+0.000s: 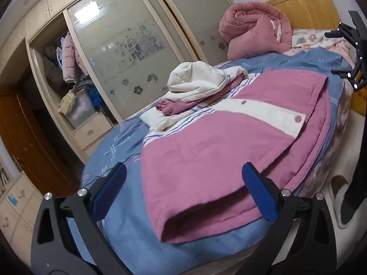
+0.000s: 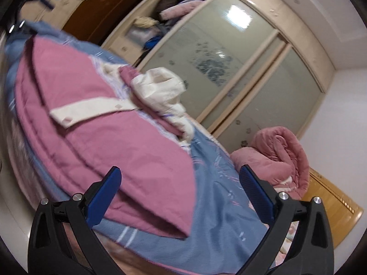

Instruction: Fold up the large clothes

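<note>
Pink jacket (image 1: pixel 206 142), large and padded, lay spread across the blue bedspread (image 1: pixel 119 142) on the bed, with its white snap placket (image 1: pixel 263 112) running across the front. The white hood (image 1: pixel 197 78) and one pink-cuffed sleeve (image 1: pixel 169 107) were bunched together at the far end, toward the wardrobe (image 1: pixel 128 52). The near hem formed a rounded fold at the bed's edge.

Left gripper (image 1: pixel 183 194): jaws spread wide, holding nothing; one blue pad (image 1: pixel 110 190) stood over the bedspread beside the jacket, the other by the jacket's hem corner, contact uncertain.

Right gripper (image 2: pixel 181 194): jaws likewise spread and empty, straddling the pointed corner of the jacket; its left pad (image 2: pixel 105 197) was seen against the pink fabric, its right pad over the bedspread. This view was motion-blurred.

A rolled pink quilt (image 1: pixel 254 29) sat near the wooden headboard (image 1: pixel 305 2), well apart from the jacket. The wardrobe's sliding door stood partly open, showing hanging clothes.
</note>
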Demonstrator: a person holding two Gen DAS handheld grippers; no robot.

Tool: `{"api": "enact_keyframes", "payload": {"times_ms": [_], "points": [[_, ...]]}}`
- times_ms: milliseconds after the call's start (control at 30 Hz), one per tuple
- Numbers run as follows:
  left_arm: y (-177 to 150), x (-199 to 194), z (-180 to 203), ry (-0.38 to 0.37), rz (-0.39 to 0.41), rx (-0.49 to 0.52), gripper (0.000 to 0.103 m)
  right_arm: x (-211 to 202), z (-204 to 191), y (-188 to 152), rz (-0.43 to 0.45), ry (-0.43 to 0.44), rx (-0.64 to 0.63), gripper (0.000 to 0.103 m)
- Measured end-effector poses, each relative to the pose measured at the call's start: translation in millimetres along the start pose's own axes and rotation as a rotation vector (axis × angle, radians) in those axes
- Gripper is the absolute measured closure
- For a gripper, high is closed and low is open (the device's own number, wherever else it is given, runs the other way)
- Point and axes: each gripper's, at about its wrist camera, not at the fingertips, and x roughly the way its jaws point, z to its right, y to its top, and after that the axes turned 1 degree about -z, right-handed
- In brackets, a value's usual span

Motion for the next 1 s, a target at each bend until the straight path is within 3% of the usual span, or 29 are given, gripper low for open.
{"api": "enact_keyframes", "payload": {"times_ms": [133,400,667,867,1000], "points": [[-1,-9,-6,0.028,0.020,-0.038,0.002,4,-35,-15,-0.030,0.022,-0.169,0.001],[7,-7,-13,0.011,0.043,-0.106,0.002,18,-65,-30,-0.093,0.066,-0.312,0.001],[10,-5,-18,-0.004,0.051,-0.146,0.002,42,-67,-33,-0.157,0.057,-0.319,0.001],[11,-5,-15,-0.004,0.052,-0.139,0.002,58,-68,-24,-0.132,0.024,-0.311,0.001],[12,-5,-13,-0.008,0.056,-0.132,0.002,58,-57,-10,-0.099,-0.018,-0.240,0.001]]}}
